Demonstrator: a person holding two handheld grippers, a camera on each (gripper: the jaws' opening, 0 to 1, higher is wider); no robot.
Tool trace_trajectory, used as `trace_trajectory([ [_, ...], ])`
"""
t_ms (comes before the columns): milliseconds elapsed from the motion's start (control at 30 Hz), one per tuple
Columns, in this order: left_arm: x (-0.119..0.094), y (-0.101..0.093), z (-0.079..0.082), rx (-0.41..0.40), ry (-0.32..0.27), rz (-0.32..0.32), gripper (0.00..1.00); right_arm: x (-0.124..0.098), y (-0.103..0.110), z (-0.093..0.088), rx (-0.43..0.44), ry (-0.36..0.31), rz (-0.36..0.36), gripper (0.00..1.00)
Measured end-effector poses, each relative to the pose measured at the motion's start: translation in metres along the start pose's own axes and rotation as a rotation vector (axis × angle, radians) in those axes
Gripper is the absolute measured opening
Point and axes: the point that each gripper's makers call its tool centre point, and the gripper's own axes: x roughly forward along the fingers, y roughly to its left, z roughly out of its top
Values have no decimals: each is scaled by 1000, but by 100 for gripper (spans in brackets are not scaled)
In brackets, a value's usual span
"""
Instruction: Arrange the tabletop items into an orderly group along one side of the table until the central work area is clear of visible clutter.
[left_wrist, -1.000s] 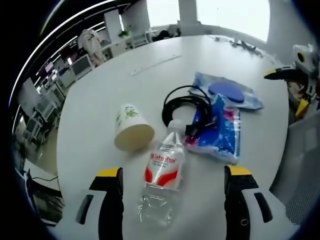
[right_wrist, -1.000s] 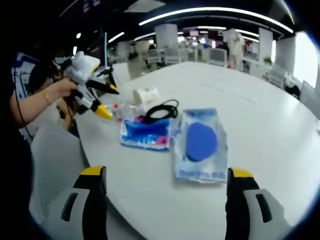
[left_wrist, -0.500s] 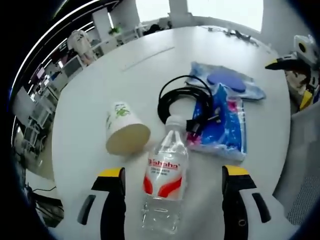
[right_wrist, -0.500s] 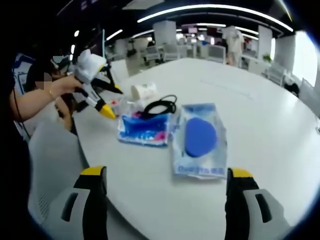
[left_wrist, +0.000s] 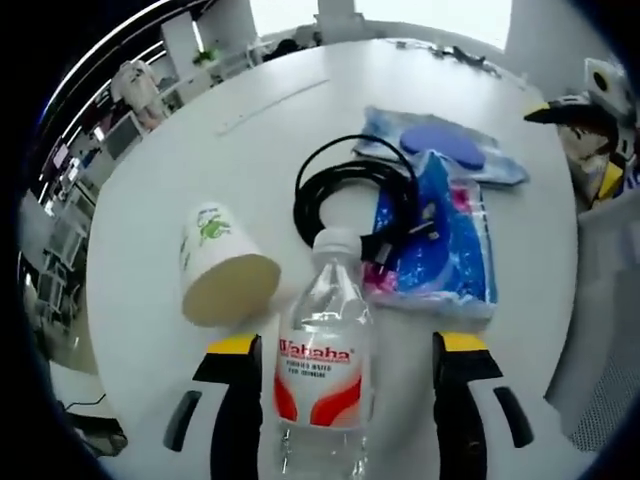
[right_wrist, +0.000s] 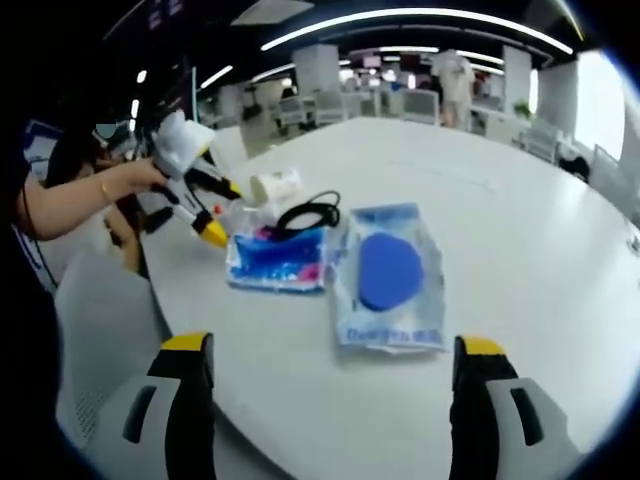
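Note:
A clear water bottle (left_wrist: 322, 352) with a red and white label lies on the white table (left_wrist: 250, 130), between the open jaws of my left gripper (left_wrist: 345, 350). Beside it a paper cup (left_wrist: 218, 268) lies on its side. A coiled black cable (left_wrist: 355, 195) rests partly on a blue and pink packet (left_wrist: 440, 245), and beyond that lies a clear packet holding a blue disc (left_wrist: 440, 150). In the right gripper view my right gripper (right_wrist: 330, 360) is open above the near table edge, short of the disc packet (right_wrist: 388, 275); the pink packet (right_wrist: 278, 260), cable (right_wrist: 308, 212), cup (right_wrist: 275, 186) and left gripper (right_wrist: 205, 205) lie further off.
A person's hand and forearm (right_wrist: 90, 195) hold the left gripper at the table's left edge. A grey chair (right_wrist: 90, 320) stands near that edge. A thin strip (left_wrist: 272, 92) lies far across the table. Office desks and chairs fill the background.
My left gripper has moved forward so its jaws now flank the bottle, which earlier lay ahead of them. The right gripper view has hardly shifted.

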Motion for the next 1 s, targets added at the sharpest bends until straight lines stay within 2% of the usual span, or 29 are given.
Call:
trace_trajectory([
  [167, 3, -4, 1, -28, 8, -46, 63, -1, -1, 0, 7, -3, -1, 97],
  [533, 11, 5, -4, 12, 74, -39, 51, -2, 1, -2, 14, 0, -1, 97],
  [633, 14, 7, -9, 8, 114, -44, 50, -2, 1, -1, 16, -3, 0, 97],
  [667, 14, 7, -7, -7, 103, -51, 50, -3, 1, -1, 17, -4, 0, 97],
  [733, 14, 8, -8, -26, 123, -57, 49, -3, 2, 0, 17, -6, 1, 97],
  [1000, 15, 12, -7, -19, 175, -54, 42, -3, 5, -2, 21, -2, 12, 96],
])
